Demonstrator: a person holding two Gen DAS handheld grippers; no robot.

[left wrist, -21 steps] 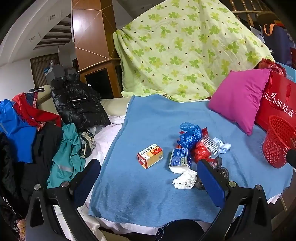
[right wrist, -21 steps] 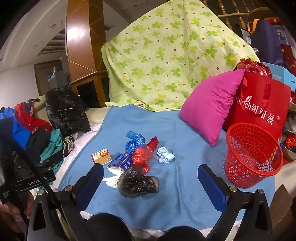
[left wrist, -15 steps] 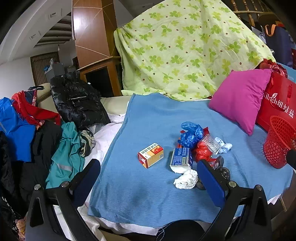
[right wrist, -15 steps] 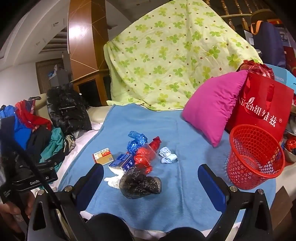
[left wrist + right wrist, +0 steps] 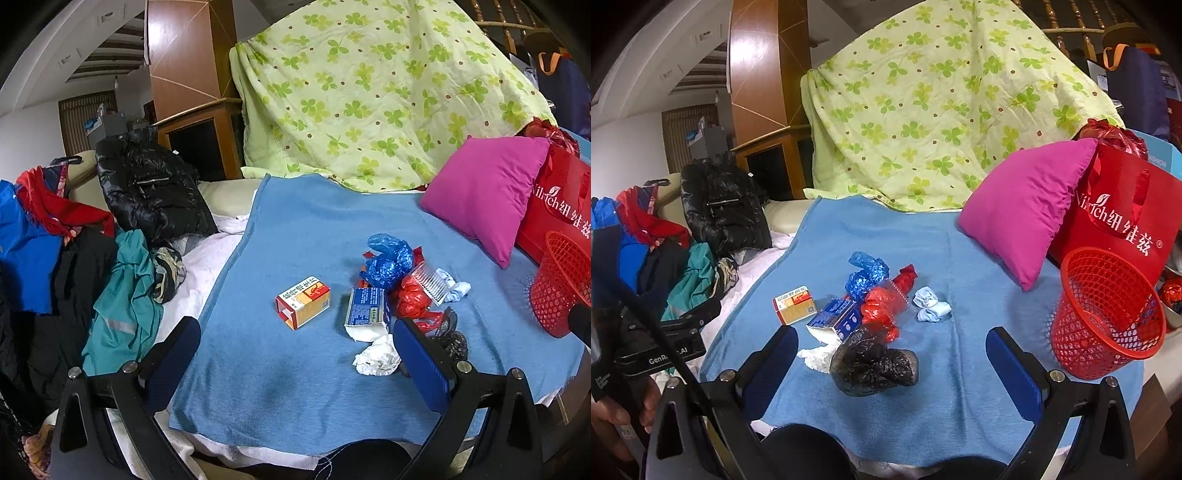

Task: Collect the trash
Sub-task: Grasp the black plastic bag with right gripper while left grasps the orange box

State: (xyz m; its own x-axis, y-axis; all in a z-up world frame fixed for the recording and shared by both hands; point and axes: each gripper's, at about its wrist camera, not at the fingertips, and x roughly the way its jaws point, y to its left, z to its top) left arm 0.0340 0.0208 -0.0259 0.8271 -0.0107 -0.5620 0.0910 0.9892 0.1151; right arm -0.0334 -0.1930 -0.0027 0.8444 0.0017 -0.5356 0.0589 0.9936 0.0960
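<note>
Your left tongs (image 5: 295, 354) wide, hold nothing. Right tongs (image 5: 892, 362) wide too, black bag (image 5: 873, 365) between tips (closest, so likely first grab). Trash pile (image 5: 879, 306) mid blanket (image 5: 960, 406). Basket (image 5: 1108, 314) at 3 o'clock of pile, mouth up, ready for drops.

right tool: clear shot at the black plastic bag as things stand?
Probably yes. The right tool is open and holds nothing, and the black plastic bag lies on the blue blanket right ahead between its fingers, with nothing on top. The white tissue touches its left edge, so it might get pinched too.
</note>
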